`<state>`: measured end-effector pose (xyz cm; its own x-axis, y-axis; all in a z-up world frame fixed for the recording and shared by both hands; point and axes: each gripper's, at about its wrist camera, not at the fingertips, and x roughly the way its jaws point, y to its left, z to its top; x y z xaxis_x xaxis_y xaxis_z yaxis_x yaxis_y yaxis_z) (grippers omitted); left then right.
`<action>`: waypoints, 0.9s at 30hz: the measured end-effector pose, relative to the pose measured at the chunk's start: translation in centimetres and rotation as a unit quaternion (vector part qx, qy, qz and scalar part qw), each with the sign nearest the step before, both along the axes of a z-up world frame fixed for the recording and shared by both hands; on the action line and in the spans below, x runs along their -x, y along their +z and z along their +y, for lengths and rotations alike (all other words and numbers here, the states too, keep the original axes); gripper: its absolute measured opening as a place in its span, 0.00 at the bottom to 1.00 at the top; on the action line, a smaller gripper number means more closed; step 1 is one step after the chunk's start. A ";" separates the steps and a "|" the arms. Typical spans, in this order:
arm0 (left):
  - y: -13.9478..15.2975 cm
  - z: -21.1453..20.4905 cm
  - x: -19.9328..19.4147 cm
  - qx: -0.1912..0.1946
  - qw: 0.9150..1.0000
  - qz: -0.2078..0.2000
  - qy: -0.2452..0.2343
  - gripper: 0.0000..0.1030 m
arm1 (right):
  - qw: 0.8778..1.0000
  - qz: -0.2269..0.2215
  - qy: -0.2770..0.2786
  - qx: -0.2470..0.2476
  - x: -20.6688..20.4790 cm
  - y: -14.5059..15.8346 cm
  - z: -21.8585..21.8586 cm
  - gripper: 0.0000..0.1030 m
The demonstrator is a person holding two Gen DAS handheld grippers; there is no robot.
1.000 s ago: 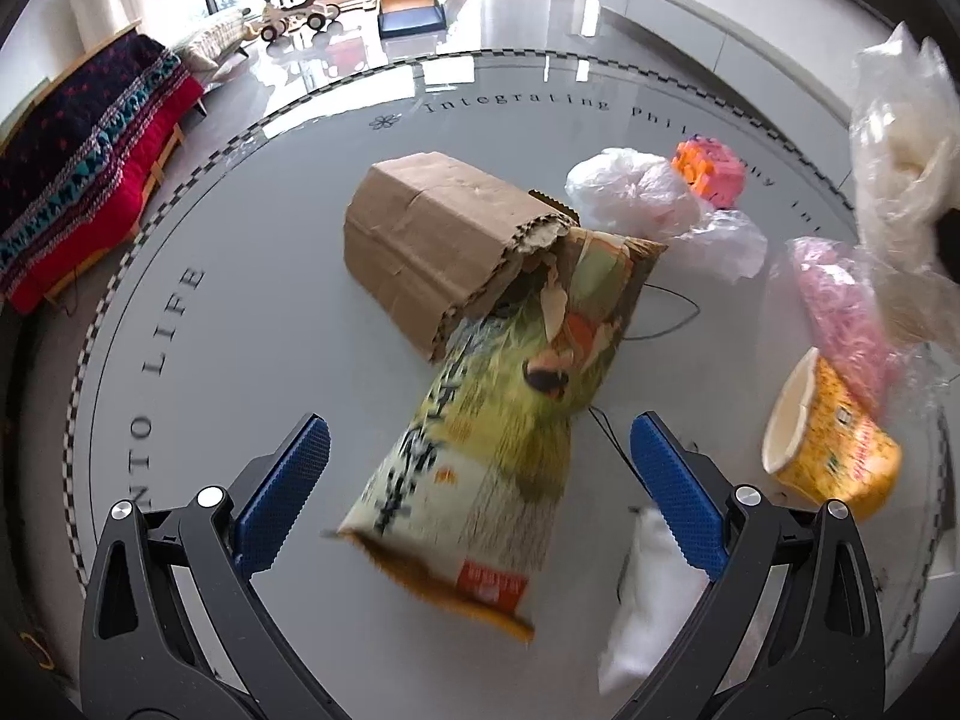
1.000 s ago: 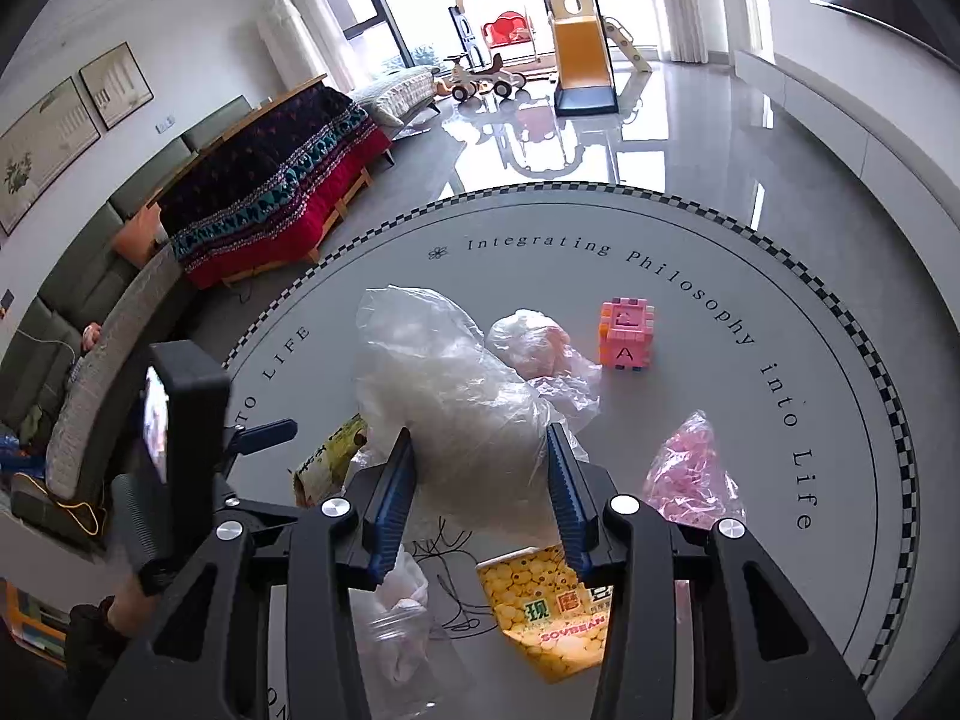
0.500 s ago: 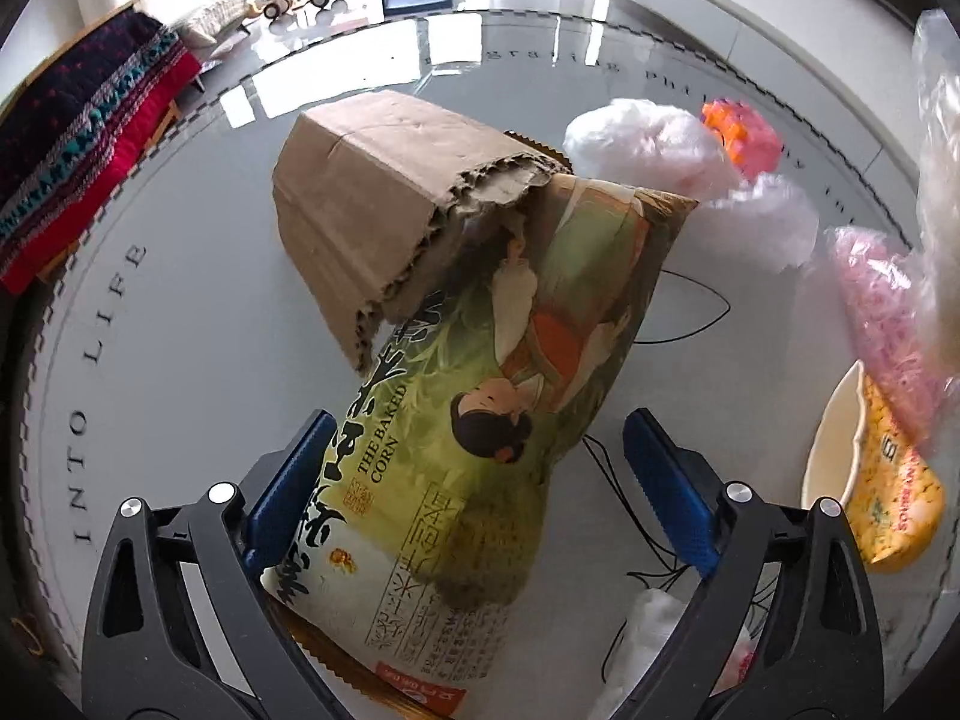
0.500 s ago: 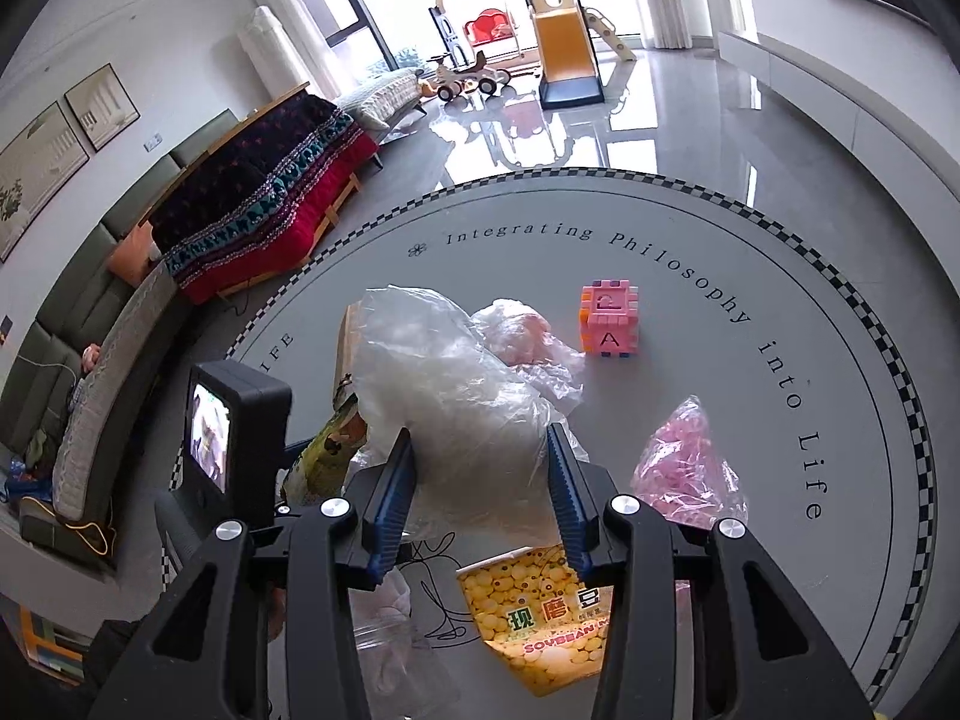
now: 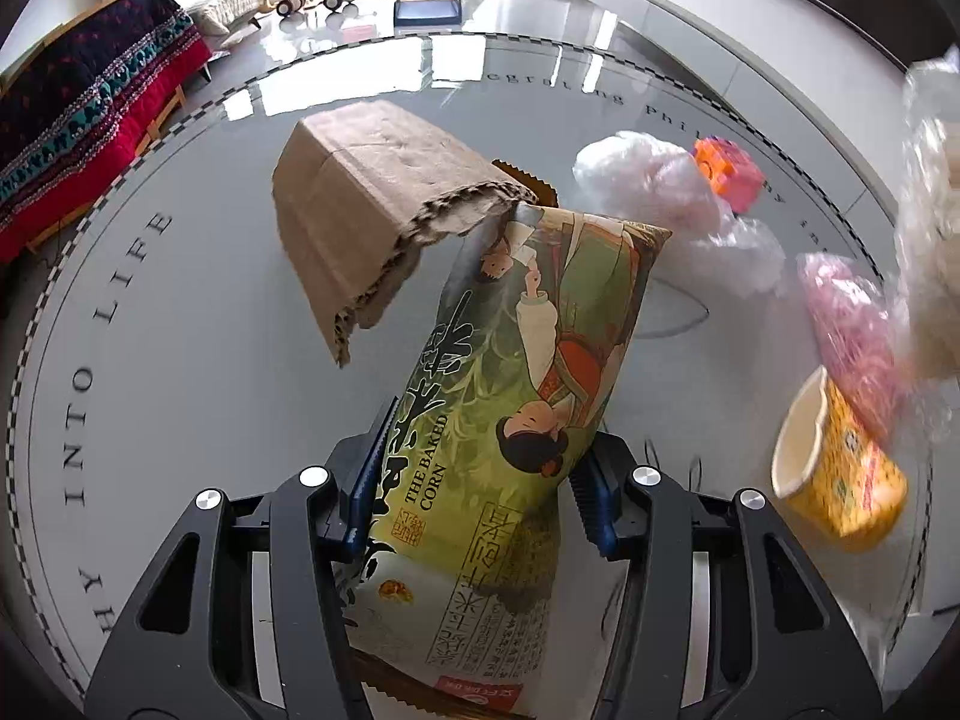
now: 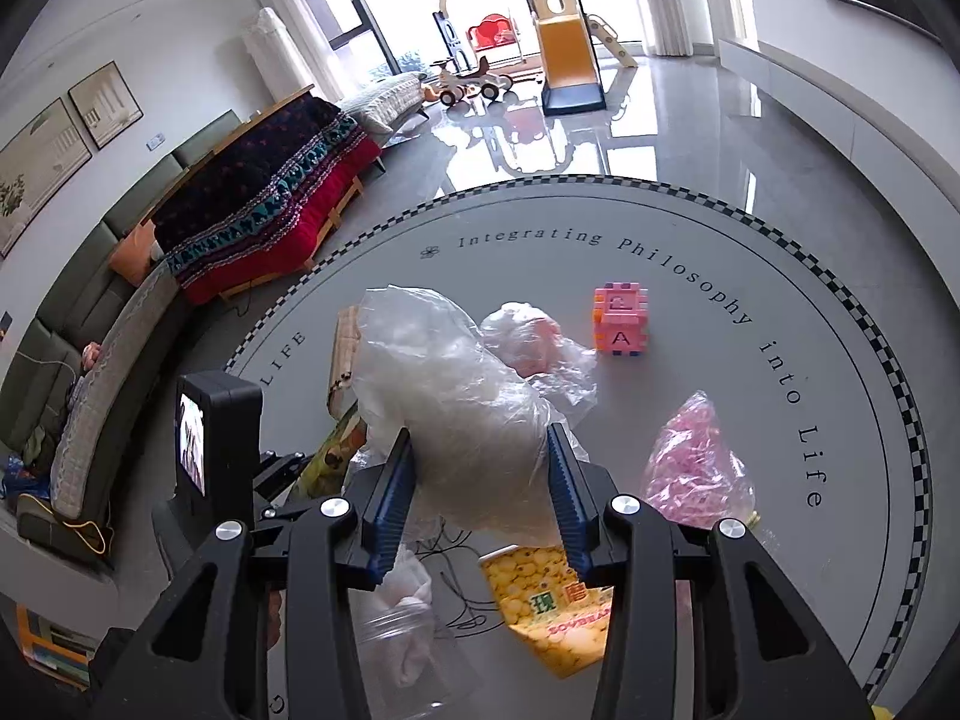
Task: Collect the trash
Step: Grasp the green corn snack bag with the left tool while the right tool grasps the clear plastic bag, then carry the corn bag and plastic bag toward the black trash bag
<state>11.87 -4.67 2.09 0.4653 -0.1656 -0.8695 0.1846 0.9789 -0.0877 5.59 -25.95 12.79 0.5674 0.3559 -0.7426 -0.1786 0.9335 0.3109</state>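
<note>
My left gripper (image 5: 480,480) is shut on a green baked corn snack bag (image 5: 516,420), its far end resting by a torn cardboard piece (image 5: 372,216) on the round grey table (image 5: 180,360). My right gripper (image 6: 480,492) is shut on a crumpled clear plastic bag (image 6: 456,396), held above the table. A yellow paper cup (image 5: 840,480) lies on its side at the right; it also shows under the right gripper (image 6: 552,606). A pink-filled plastic bag (image 6: 696,468) lies to the right.
A white plastic bag (image 5: 654,180) and a pink-orange toy cube (image 6: 621,327) lie farther back. A clear jar with tissue (image 6: 402,618) and thin black wire (image 6: 450,570) sit near the front. A sofa with a red blanket (image 6: 270,204) stands left of the table.
My left gripper moved forward over the snack bag and closed on it. My right gripper kept hold of the clear plastic bag and barely moved.
</note>
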 end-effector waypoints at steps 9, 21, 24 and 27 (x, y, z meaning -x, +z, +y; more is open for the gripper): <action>2.2 2.2 4.5 0.033 0.999 -0.016 -0.013 0.50 | 1.000 -0.014 0.018 0.007 2.4 2.3 3.5 0.43; 4.9 6.7 9.3 0.077 0.996 -0.045 0.007 0.50 | 0.997 -0.037 0.060 0.020 6.6 5.5 9.7 0.43; 5.2 8.1 11.0 0.083 0.995 -0.051 0.020 0.50 | 0.996 -0.041 0.075 0.022 7.8 5.8 11.5 0.43; 5.3 9.8 12.9 0.079 0.994 -0.058 0.038 0.50 | 0.995 -0.042 0.092 0.021 9.0 5.9 13.5 0.43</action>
